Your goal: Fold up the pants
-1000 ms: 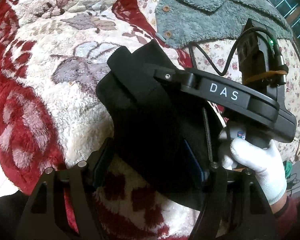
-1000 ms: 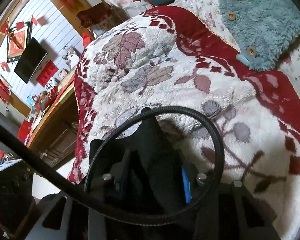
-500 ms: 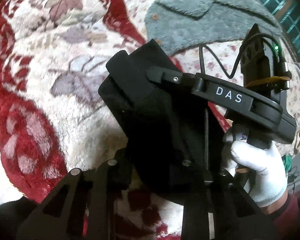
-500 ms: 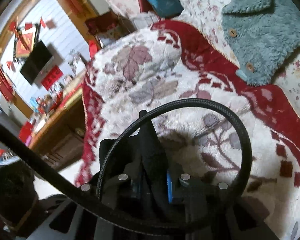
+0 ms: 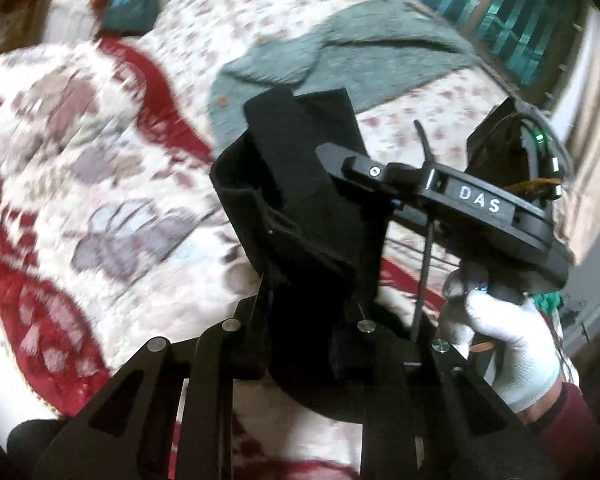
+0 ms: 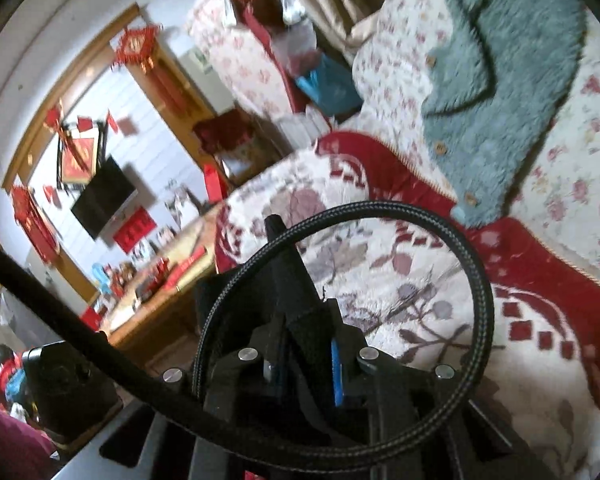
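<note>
Both grippers have closed and risen: the left gripper (image 5: 312, 312) and right gripper (image 6: 304, 360) each have fingers clamped on the black pants (image 5: 300, 184), lifted off the bed (image 5: 100, 184). Beyond lies a grey fleece jacket (image 6: 500, 80). Likely carrying one edge over for a fold.

My right gripper (image 6: 300, 360) has its jaws clamped on a bunched fold of the black pants (image 6: 290, 280), lifted above the red-and-cream floral blanket (image 6: 420, 304). A braided black cable (image 6: 476, 280) loops across my view. A teal fleece jacket (image 6: 500, 92) lies beyond, and a wall-mounted television (image 6: 102, 196) hangs at left
</note>
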`<state>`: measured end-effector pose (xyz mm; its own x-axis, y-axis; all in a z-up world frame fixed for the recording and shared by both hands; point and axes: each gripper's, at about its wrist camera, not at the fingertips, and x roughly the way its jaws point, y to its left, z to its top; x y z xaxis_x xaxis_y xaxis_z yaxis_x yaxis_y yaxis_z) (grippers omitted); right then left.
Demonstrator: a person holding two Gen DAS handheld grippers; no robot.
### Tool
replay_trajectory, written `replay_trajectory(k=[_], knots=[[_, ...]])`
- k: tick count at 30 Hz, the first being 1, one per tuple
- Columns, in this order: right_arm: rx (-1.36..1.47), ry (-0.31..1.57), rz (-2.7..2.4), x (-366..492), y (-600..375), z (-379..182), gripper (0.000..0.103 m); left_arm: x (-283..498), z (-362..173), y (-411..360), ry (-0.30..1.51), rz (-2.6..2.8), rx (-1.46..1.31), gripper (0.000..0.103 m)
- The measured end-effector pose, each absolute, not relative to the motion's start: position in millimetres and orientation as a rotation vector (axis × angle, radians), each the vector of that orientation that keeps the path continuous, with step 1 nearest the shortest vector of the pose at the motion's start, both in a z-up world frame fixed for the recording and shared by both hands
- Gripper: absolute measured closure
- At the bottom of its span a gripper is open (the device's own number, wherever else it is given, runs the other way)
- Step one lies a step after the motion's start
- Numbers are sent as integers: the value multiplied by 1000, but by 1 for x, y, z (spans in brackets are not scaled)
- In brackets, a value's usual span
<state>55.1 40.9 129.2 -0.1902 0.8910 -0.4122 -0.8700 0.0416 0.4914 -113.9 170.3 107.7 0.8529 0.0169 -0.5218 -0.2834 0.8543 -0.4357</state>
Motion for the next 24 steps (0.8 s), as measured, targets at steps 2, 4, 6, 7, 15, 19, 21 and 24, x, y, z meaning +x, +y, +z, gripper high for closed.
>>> replay_trajectory(k=[2, 4, 6, 7, 15, 19, 21, 24], knots=[[84, 749, 1569, 58, 18, 140, 87, -111, 120, 156, 515, 136, -489, 82], [132, 716, 1555, 61, -9, 150, 87, -110, 131, 137, 501, 89, -445, 82], [176, 687, 1538, 64, -39, 157, 88, -107, 140, 116, 497, 37, -401, 82], [200, 677, 1524, 65, -56, 159, 88, -105, 142, 107, 496, 15, -388, 82], [356, 682, 1381, 85, -171, 135, 87, -81, 129, 23, 577, -140, -274, 82], [394, 717, 1241, 95, -226, 105, 87, -66, 103, -23, 634, -194, -210, 82], [418, 789, 1104, 105, -252, 80, 87, -59, 85, -46, 678, -210, -169, 82], [358, 900, 877, 114, -281, 49, 87, -55, 64, -74, 765, -225, -101, 77]])
